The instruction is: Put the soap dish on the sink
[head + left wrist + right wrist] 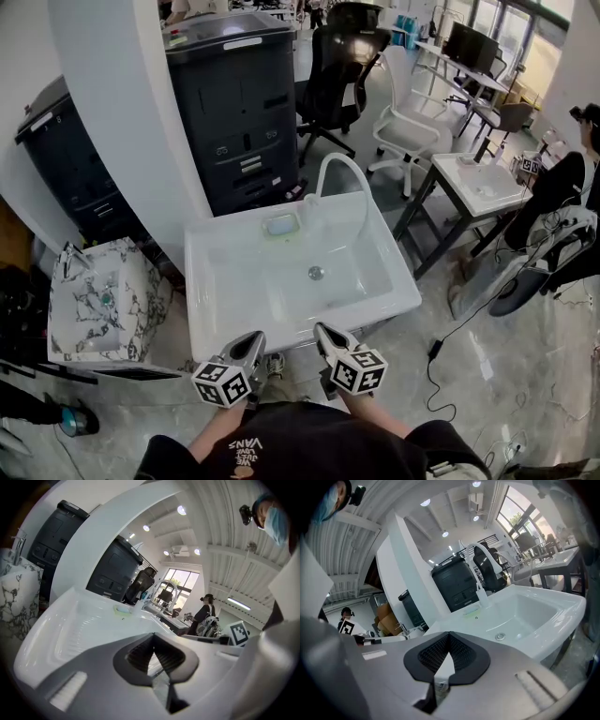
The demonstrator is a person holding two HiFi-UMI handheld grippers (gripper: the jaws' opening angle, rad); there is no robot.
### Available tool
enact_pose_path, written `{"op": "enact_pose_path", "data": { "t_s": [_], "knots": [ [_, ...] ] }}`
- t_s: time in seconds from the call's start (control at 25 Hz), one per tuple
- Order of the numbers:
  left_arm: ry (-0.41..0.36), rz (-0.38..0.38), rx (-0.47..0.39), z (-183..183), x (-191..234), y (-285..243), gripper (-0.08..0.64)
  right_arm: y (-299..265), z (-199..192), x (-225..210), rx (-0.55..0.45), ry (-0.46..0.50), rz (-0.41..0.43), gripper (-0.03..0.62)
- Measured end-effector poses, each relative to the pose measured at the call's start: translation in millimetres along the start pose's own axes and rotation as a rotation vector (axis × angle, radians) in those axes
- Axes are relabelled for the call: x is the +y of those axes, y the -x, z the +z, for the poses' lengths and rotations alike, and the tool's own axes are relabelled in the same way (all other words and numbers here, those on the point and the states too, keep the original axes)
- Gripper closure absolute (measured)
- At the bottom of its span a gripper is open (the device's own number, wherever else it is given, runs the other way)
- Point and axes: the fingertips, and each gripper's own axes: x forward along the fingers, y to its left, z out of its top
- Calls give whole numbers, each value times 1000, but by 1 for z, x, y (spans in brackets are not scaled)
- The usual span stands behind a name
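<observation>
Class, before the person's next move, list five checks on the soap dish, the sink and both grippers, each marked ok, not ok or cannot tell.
1. Soap dish on the back ledge of the sink, beside the faucet: ok.
2. Left gripper shut, nothing between its jaws: ok.
3. Right gripper shut, nothing between its jaws: ok.
4. Nothing lying in the sink around the drain: ok.
5. Anything lying in the soap dish: cannot tell.

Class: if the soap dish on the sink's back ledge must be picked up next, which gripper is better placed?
Left, probably. The soap dish sits left of the faucet, more in line with the left gripper. The right gripper would have to angle across the basin. Both are shut and empty.
</observation>
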Motion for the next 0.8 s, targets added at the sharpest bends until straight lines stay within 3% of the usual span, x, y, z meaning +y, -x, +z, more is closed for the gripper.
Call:
{"op": "enact_pose_path", "data": {
  "t_s": [0.8],
  "knots": [
    [-14,29,12,-4,8,6,508,-7,-3,6,6,1,0,591]
  ]
}}
